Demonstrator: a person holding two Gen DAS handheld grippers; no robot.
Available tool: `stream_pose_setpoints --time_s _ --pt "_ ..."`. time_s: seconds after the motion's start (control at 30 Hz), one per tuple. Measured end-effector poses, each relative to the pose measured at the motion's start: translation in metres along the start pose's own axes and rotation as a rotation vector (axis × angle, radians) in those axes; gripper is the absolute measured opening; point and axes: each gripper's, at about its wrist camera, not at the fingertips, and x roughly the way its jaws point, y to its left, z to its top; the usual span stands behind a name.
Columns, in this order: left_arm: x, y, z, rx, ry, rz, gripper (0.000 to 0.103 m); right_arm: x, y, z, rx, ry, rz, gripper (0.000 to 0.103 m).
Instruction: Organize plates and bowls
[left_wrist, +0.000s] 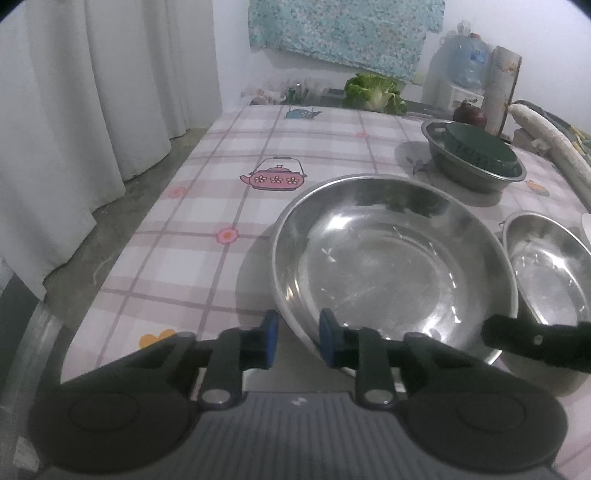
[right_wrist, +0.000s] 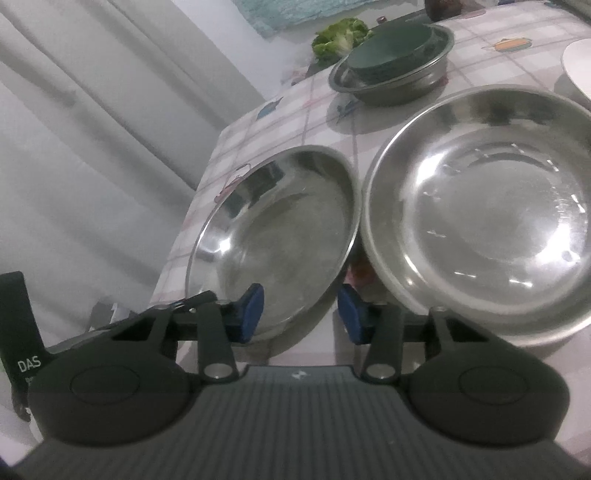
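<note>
A large steel bowl (left_wrist: 395, 258) sits on the checked tablecloth; its near left rim lies between the open blue pads of my left gripper (left_wrist: 297, 341). The same bowl shows in the right wrist view (right_wrist: 273, 236), its near rim between the open pads of my right gripper (right_wrist: 299, 314). A second steel bowl (right_wrist: 491, 221) stands just right of it, also seen at the right of the left wrist view (left_wrist: 550, 273). A third steel bowl (left_wrist: 476, 166) farther back holds an upturned dark green dish (left_wrist: 480, 149).
The table's left edge (left_wrist: 147, 221) drops to a grey floor beside white curtains (left_wrist: 74, 110). A cabbage (left_wrist: 375, 92), a water bottle (left_wrist: 463, 59) and a dark onion (left_wrist: 469, 114) stand at the back. A white plate (right_wrist: 578, 62) lies at far right.
</note>
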Motion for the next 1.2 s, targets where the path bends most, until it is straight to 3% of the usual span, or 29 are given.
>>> stream_pose_setpoints --time_s 0.3,0.47,0.77,0.97,1.03,1.07,1.2 --pt "-0.008 0.007 -0.003 0.015 0.005 -0.012 0.021 0.01 -0.004 -0.003 -0.018 0.008 -0.019 0.016" --pt "-0.018 0.014 -0.012 0.032 0.019 -0.042 0.021 0.003 -0.002 -0.012 -0.085 0.019 -0.009 0.016" --pt "-0.045 0.029 -0.042 0.051 0.059 -0.11 0.022 -0.018 -0.003 -0.034 -0.163 0.094 0.041 0.018" --pt "-0.065 0.029 -0.057 0.07 0.047 -0.071 0.042 -0.033 -0.006 -0.043 -0.206 0.136 0.069 0.026" --pt "-0.07 0.03 -0.055 0.063 0.03 -0.056 0.061 -0.036 -0.007 -0.04 -0.22 0.117 0.048 0.037" --pt "-0.07 0.031 -0.053 0.055 0.021 -0.054 0.062 -0.037 -0.008 -0.037 -0.219 0.104 0.035 0.045" --pt "-0.064 0.031 -0.043 0.043 0.01 -0.052 0.063 -0.042 -0.012 -0.027 -0.217 0.059 0.019 0.047"
